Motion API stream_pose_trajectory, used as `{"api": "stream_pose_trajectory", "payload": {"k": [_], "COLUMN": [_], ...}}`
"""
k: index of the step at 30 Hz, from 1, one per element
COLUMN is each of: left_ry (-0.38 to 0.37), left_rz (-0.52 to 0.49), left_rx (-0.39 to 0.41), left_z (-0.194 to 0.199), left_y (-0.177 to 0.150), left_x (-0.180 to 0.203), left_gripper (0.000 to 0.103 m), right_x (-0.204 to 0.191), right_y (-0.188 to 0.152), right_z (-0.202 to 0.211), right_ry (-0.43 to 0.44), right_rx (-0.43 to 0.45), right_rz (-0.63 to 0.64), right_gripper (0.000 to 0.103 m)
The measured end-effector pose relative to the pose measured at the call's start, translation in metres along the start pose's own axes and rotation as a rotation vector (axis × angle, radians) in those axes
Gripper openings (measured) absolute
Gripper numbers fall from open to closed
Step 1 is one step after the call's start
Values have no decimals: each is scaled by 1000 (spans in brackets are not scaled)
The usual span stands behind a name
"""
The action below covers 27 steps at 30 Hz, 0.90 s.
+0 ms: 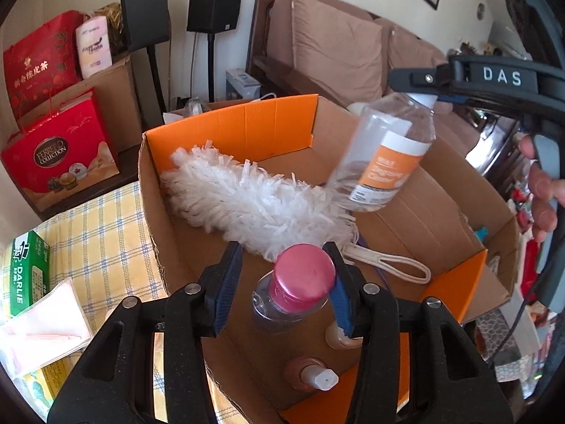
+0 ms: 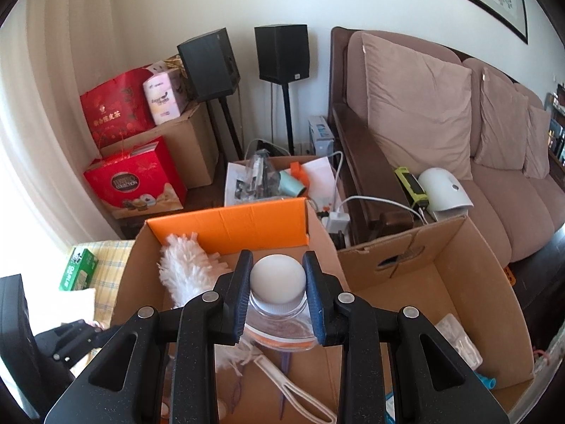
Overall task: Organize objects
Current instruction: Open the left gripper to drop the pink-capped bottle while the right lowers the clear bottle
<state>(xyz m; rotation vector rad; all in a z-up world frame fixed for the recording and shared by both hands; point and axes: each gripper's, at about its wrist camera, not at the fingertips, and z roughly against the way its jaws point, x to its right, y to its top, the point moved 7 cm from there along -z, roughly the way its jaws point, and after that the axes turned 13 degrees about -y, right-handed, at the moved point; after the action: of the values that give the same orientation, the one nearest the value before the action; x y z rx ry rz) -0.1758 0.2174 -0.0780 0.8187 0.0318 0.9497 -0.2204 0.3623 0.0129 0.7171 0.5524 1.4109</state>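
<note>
An open cardboard box (image 1: 159, 190) with orange flaps holds a white fluffy duster (image 1: 247, 198). My left gripper (image 1: 286, 282) is open over the box's near end; a clear bottle with a pink cap (image 1: 303, 275) stands between its fingers, touching only the right one. My right gripper (image 1: 434, 97) is shut on the white cap of a clear bottle with an orange label (image 1: 385, 155), holding it tilted above the box. In the right wrist view that gripper (image 2: 277, 281) clamps the white cap (image 2: 277, 275), with the duster (image 2: 183, 272) below.
Two small bottles (image 1: 314, 374) lie at the box's near wall. A green Darlie box (image 1: 28, 275) lies on the yellow checked cloth (image 1: 106, 240) at left. Red gift boxes (image 1: 60, 152), speakers (image 1: 212, 3) and a brown sofa (image 2: 459, 134) stand behind.
</note>
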Motion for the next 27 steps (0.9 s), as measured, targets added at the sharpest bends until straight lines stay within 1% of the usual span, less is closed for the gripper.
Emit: {"api": "stream_pose_trajectory", "payload": {"k": [2,3,4,7,12,15,17,22,26,27], "left_ry": [-7,-14,-19,-50,-76,-73,-69,-29,6,15], "left_rz": [6,11,19,45,96,138,157,187,191,191], "left_rx": [4,9,15,44,112,140,152,163,168,169], "left_z": [2,4,7,22,57,76,85,104,114,116], "left_y": [0,0,0,1,2,3,2,-4,-12,-13], "left_x": [0,-1,-1,-2,-11,-22,-30,-50,-62,-65], "left_gripper": [44,46,52,63,68,68,69,69,69,69], "right_x": [-4,-7,-10,-20,-43,-63,-80,-116,-139,-142], "right_y": [3,5,7,15,27,30,29,20,5,1], "right_z": [2,4,6,15,32,38,39,31,14,9], "right_ry": [8,13,18,31,73,112,140,187,223,212], "right_rx": [8,13,18,37,71,73,66,38,-20,-31], "right_rz": [5,9,13,30,62,82,97,132,134,142], "right_gripper": [28,28,28,28,28,28,28,28,28,28]}}
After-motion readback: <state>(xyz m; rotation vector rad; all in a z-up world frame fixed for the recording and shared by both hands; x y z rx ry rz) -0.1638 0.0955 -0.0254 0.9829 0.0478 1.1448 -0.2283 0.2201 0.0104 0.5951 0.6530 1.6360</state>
